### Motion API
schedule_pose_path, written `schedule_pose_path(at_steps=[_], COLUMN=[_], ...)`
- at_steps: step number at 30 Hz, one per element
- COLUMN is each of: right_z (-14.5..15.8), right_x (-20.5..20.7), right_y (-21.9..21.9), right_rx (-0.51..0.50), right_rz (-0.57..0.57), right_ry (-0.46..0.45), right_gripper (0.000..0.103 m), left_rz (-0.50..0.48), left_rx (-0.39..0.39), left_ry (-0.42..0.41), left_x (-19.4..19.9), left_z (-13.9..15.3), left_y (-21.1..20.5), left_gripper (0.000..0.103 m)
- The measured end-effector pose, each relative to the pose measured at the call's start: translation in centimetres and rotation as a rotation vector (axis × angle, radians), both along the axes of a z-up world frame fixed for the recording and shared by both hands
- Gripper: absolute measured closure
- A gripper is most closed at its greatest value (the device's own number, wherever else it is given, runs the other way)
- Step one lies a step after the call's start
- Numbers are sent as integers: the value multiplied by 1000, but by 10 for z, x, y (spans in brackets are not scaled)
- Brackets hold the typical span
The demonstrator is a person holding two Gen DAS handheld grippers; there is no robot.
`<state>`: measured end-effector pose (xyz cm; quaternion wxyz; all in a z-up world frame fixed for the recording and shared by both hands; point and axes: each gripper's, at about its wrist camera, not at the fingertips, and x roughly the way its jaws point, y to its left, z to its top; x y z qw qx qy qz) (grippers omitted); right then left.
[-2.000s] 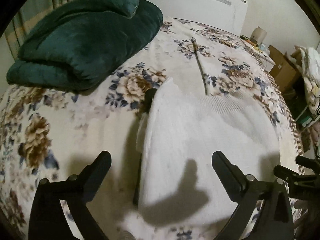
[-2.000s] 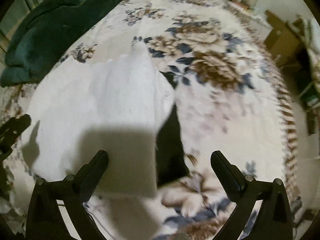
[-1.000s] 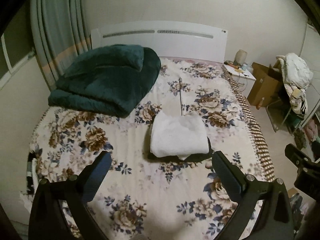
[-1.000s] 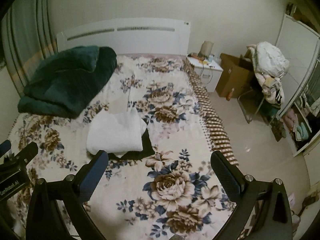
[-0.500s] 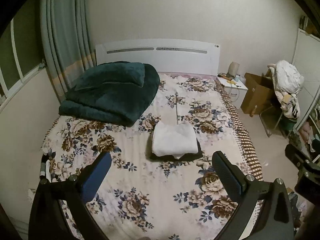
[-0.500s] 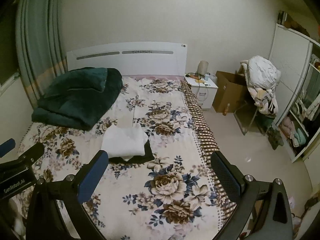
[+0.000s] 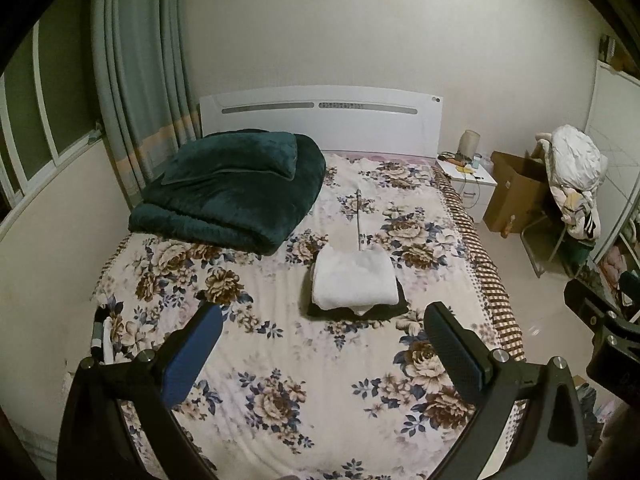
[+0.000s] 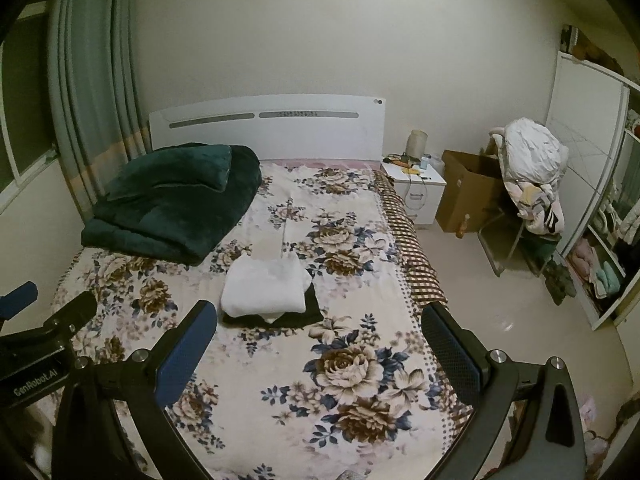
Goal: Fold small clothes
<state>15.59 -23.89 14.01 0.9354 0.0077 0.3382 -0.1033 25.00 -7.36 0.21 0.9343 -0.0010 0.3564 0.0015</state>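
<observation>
A folded white garment (image 7: 354, 278) lies on top of a folded black garment (image 7: 384, 309) in the middle of the floral bed (image 7: 280, 380). The stack also shows in the right wrist view, white (image 8: 264, 286) over black (image 8: 308, 312). My left gripper (image 7: 322, 342) is open and empty, held high and far back from the stack. My right gripper (image 8: 320, 340) is open and empty, also far back from it. The left gripper's body (image 8: 36, 344) shows at the left edge of the right wrist view.
A folded dark green blanket (image 7: 232, 192) lies at the bed's head on the left. A white headboard (image 7: 320, 120), a nightstand (image 7: 468, 180), a cardboard box (image 7: 516, 192) and a chair piled with clothes (image 7: 572, 184) stand to the right. Curtains (image 7: 136, 80) hang at the left.
Both grippers have pulled far back and up from the folded white garment, which filled the views two seconds ago. The stack now lies small in the middle of the bed.
</observation>
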Motion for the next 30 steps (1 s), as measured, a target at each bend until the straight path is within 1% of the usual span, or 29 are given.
schedule_pose_path(at_steps=[10, 17, 30], right_z=[5, 9, 13], right_x=[5, 4, 5], right_y=[5, 8, 8], right_rx=[4, -1, 18], right_rz=[14, 23, 26], right_ry=[-9, -21, -22], right_gripper=[0, 0, 0], left_rz=[8, 6, 1], left_rx=[0, -7, -4], left_ry=[-32, -34, -41], left_x=[-5, -5, -5], left_z=[12, 16, 23], left_y=[2, 2, -1], left_gripper=[0, 0, 0])
